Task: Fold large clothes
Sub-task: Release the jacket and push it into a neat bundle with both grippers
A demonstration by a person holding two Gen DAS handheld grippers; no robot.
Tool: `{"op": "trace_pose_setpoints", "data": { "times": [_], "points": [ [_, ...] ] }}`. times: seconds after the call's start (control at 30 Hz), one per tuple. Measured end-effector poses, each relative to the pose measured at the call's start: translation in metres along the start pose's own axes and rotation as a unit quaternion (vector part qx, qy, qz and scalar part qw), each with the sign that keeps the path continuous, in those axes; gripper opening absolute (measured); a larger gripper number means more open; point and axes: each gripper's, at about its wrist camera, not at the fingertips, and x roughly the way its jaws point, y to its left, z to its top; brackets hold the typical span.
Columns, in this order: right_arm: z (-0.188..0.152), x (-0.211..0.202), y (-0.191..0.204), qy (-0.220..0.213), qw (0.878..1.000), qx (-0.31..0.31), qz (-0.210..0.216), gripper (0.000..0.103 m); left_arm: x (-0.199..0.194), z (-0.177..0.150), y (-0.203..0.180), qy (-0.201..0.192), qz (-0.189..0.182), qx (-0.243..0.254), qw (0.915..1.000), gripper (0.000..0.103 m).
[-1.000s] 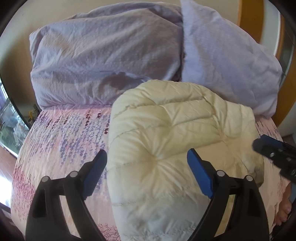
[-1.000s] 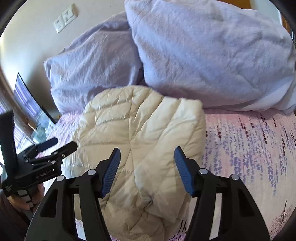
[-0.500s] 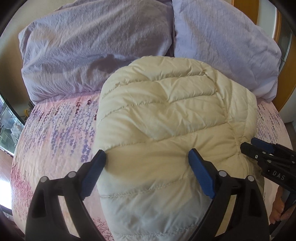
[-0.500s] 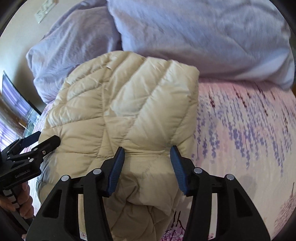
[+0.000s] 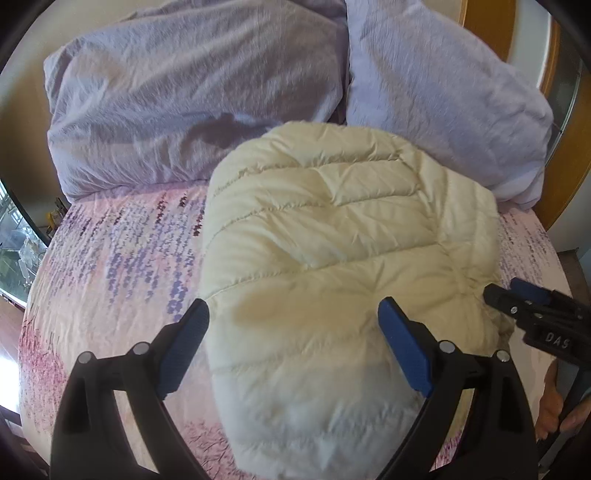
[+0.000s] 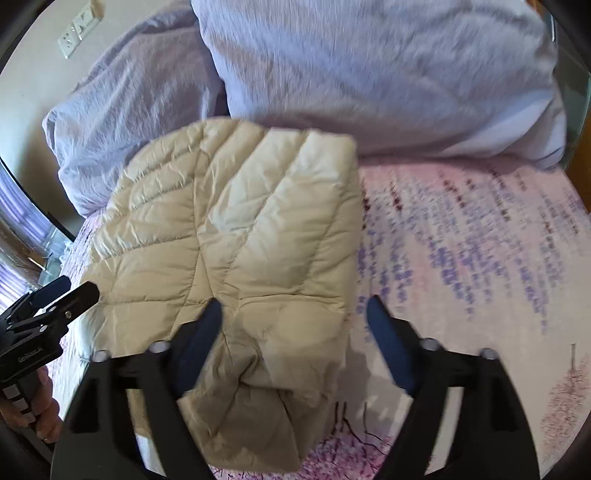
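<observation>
A cream quilted puffer jacket (image 5: 332, 266) lies folded into a compact bundle on the pink floral bed sheet (image 5: 110, 266). It also shows in the right wrist view (image 6: 236, 236). My left gripper (image 5: 293, 343) is open and empty, its blue pads spread over the jacket's near part. My right gripper (image 6: 293, 332) is open and empty above the jacket's right edge. The right gripper also shows in the left wrist view (image 5: 517, 299) at the jacket's right side, and the left gripper shows in the right wrist view (image 6: 70, 291) at its left side.
Two lilac pillows (image 5: 192, 96) (image 5: 443, 99) stand against the headboard just behind the jacket. A wooden frame (image 5: 487, 29) is at the back right. A wall socket (image 6: 79, 31) is on the wall. The bed's left edge (image 5: 29, 295) drops to the floor.
Both grippers have drawn back a little from the jacket, which now sits slightly farther from the cameras. The right gripper's jaws have opened wider. The jacket stays folded.
</observation>
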Motion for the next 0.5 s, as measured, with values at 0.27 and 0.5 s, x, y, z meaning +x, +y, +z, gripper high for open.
{"op": "trace_pose_setpoints", "data": {
  "times": [0.27, 0.5],
  "points": [
    [-0.015, -0.037, 0.01, -0.009, 1.0, -0.006, -0.009, 0.1, -0.043, -0.015, 0.016, -0.018, -0.016, -0.024, 0.9994, 0.101],
    [-0.039, -0.062, 0.026, -0.003, 1.0, -0.016, -0.013, 0.102, -0.077, -0.043, 0.015, -0.023, -0.025, -0.018, 0.9992, 0.101]
  ]
}}
